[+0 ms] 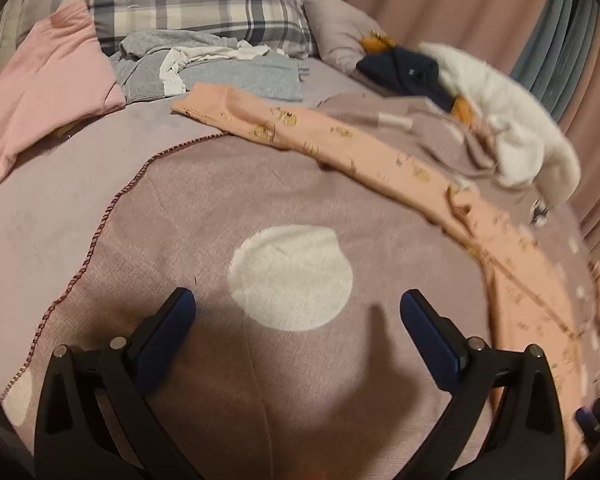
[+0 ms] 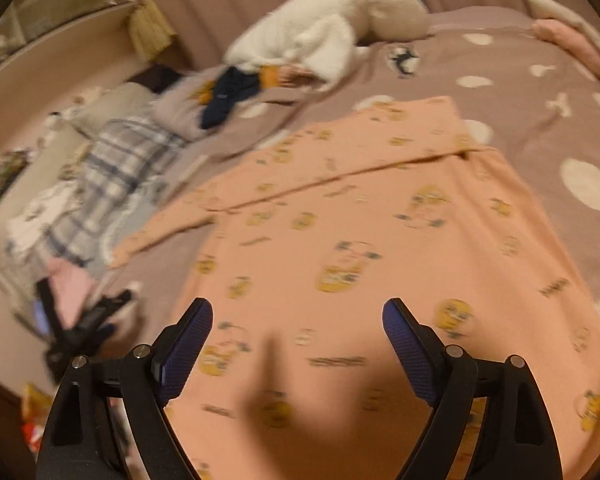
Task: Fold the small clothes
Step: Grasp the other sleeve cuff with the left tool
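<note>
A peach garment with yellow cartoon prints (image 2: 340, 232) lies spread on the mauve dotted blanket (image 2: 540, 128), one part folded over along a diagonal crease. In the left wrist view the peach garment (image 1: 340, 140) runs as a long strip from the middle back to the right edge. My left gripper (image 1: 298, 304) is open and empty above the blanket, over a white dot, left of the garment. My right gripper (image 2: 298, 312) is open and empty just above the garment's near part. The left gripper also shows in the right wrist view (image 2: 88, 320) at the left.
A pink garment (image 1: 44, 92) and grey clothes (image 1: 220, 68) lie at the back left before a plaid pillow (image 1: 188, 4). A white plush toy (image 1: 512, 128) and a dark navy item (image 1: 404, 68) lie at the back right. Curtains (image 1: 480, 8) hang behind.
</note>
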Available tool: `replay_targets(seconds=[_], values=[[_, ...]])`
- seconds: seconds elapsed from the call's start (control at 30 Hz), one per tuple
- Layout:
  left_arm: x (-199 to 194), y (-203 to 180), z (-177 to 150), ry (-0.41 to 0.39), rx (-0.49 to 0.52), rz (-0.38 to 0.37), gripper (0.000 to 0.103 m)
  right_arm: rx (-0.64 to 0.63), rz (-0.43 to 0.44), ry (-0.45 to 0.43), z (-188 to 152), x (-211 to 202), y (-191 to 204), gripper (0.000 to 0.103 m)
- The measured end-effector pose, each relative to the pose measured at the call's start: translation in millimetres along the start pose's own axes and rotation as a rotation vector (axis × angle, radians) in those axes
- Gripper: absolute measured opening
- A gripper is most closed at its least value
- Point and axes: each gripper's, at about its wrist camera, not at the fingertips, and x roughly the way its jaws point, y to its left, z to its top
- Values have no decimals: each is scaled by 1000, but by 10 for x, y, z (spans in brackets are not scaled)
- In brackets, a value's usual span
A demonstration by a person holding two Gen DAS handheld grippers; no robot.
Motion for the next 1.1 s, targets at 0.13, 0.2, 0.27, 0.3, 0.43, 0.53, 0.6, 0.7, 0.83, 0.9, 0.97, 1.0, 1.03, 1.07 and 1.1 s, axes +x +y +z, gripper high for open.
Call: replay_targets(seconds=[0.13, 0.2, 0.27, 0.3, 0.43, 0.53, 0.6, 0.7, 0.83, 0.9, 0.97, 1.0, 1.03, 1.07, 1.1], values=[[-38, 192, 44, -24, -120, -122, 102, -97, 22, 70, -118, 106, 149, 87], [-13, 238, 127, -20, -163, -159, 102, -204, 12, 111, -203, 143, 199, 87], [56, 243, 273, -2, -152, -177, 102, -306, -94, 77, -235, 169, 277, 87], [110, 245, 355, 11, -136, -180, 102, -347, -153, 52, -235, 177, 313, 87], [439, 399, 745, 86, -182, -235, 102, -472, -198, 22, -226, 257, 376, 87], [683, 609, 1041, 126, -328, -355, 102, -478, -190, 35, -191, 356, 290, 87], [823, 781, 1216, 136, -457, -411, 101, -426, -158, 69, -160, 436, 232, 87], [867, 900, 1376, 107, -496, -383, 86, -323, -94, 86, -63, 474, 87, 87], [892, 994, 1437, 102, -482, -285, 45, -289, -60, 87, -16, 513, 21, 87], [879, 1048, 1429, 84, -493, -230, 29, -288, -59, 87, -29, 519, 11, 87], [917, 1101, 1423, 69, -521, -206, 20, -289, -60, 84, -72, 494, 22, 87], [925, 1116, 1424, 68, -521, -203, 20, -289, -59, 84, -71, 499, 17, 87], [926, 1103, 1426, 67, -514, -203, 20, -289, -59, 84, -68, 498, 17, 88], [934, 1068, 1434, 58, -488, -186, 19, -289, -57, 84, -79, 493, 20, 88], [933, 1046, 1443, 53, -470, -164, 13, -289, -55, 84, -83, 497, 24, 89]])
